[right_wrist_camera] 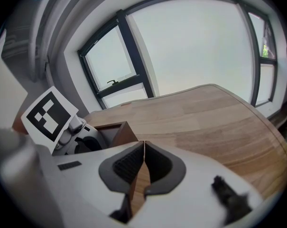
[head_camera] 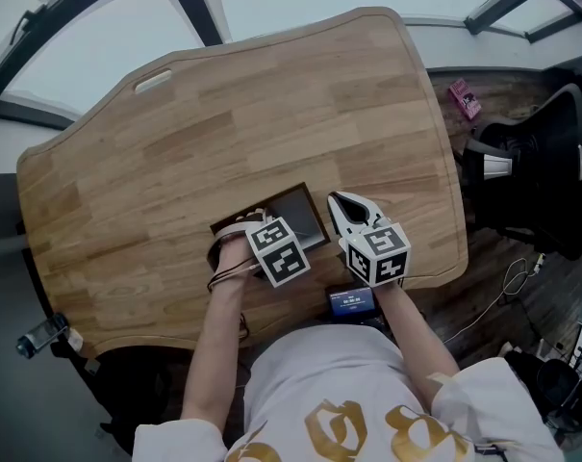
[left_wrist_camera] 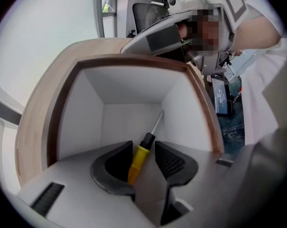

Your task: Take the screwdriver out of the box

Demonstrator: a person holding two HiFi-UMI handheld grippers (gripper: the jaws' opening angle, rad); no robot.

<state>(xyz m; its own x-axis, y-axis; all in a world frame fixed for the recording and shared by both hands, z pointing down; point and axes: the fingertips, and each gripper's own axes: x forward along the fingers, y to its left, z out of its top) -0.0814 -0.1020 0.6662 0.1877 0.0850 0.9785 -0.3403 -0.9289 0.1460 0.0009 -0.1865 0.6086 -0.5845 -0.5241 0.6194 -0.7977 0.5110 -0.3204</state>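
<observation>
Grasp step: your left gripper [left_wrist_camera: 143, 148] is in the box [left_wrist_camera: 129, 62], fingers spread around the screwdriver [left_wrist_camera: 138, 160] inside it. Close on the yellow handle, then lift clear (right gripper [right_wrist_camera: 143, 147] pressed together, beside the box)

Screwdriver [left_wrist_camera: 138, 156] handle's butt out of sight behind the left hand-held gripper [left_wrist_camera: 143, 146].

Right gripper [right_wrist_camera: 143, 145] with its dark jaws pressed together and nothing between them, wooden table [right_wrist_camera: 205, 113] spread beyond the tips, brown box [right_wrist_camera: 115, 131] just ahead-left of the jaws, black-and-white marker cube [right_wrist_camera: 48, 114] farther left, big windows [right_wrist_camera: 200, 42] far ahead
</observation>
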